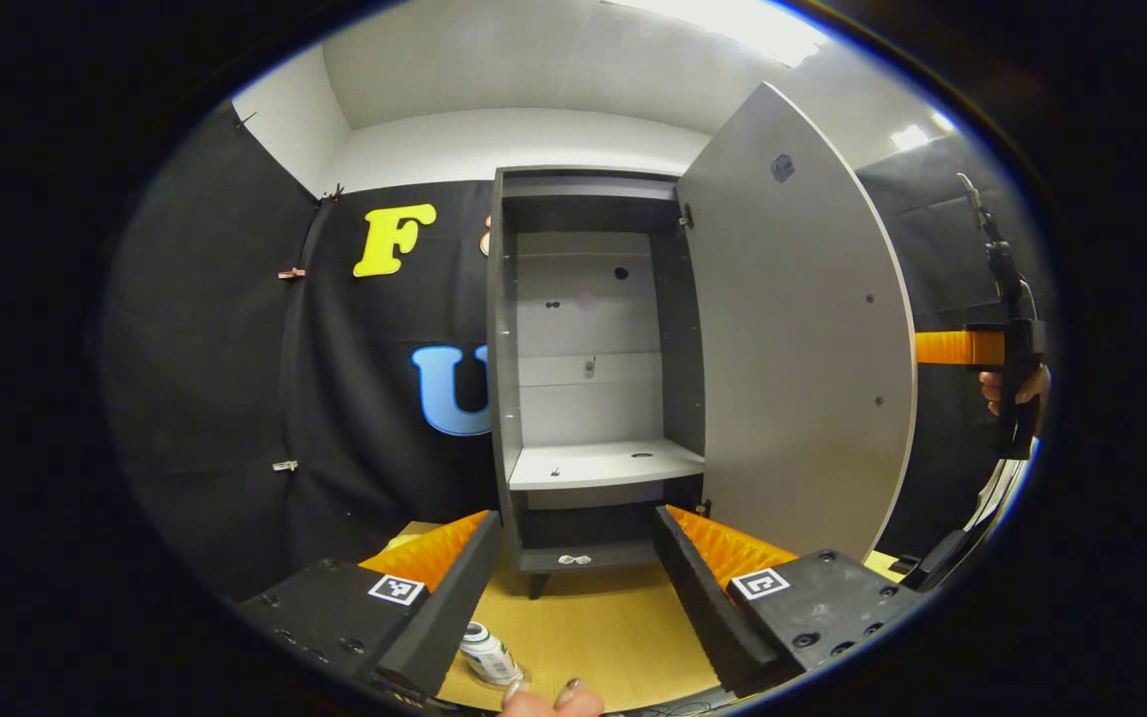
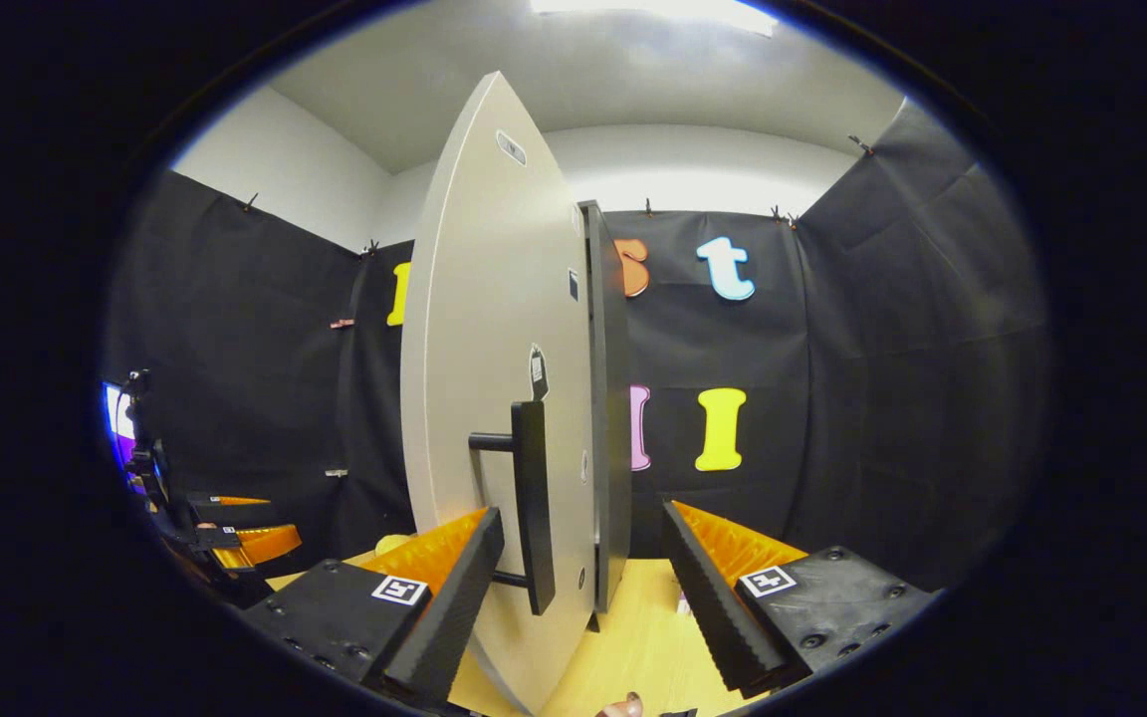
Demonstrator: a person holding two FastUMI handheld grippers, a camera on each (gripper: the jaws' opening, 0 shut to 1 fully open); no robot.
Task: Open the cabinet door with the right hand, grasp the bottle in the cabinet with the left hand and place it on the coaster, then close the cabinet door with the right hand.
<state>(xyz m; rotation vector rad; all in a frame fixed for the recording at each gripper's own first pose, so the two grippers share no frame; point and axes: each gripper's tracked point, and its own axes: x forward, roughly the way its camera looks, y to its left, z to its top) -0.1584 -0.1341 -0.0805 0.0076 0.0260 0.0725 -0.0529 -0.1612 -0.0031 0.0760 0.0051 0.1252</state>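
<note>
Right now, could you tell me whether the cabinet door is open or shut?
Open. The cabinet door is swung wide to the right, baring the shelves inside the cabinet.

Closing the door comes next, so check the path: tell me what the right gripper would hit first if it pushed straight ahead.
The right gripper, jaws open, points at the open cabinet door, seen nearly edge-on. Its black handle stands between the fingers and would likely be met first, though depth is unclear.

Grey cabinet [image 1: 588,299] door [image 1: 798,329] open; bottle [image 1: 489,652] stands on the table [image 1: 603,627].
</note>
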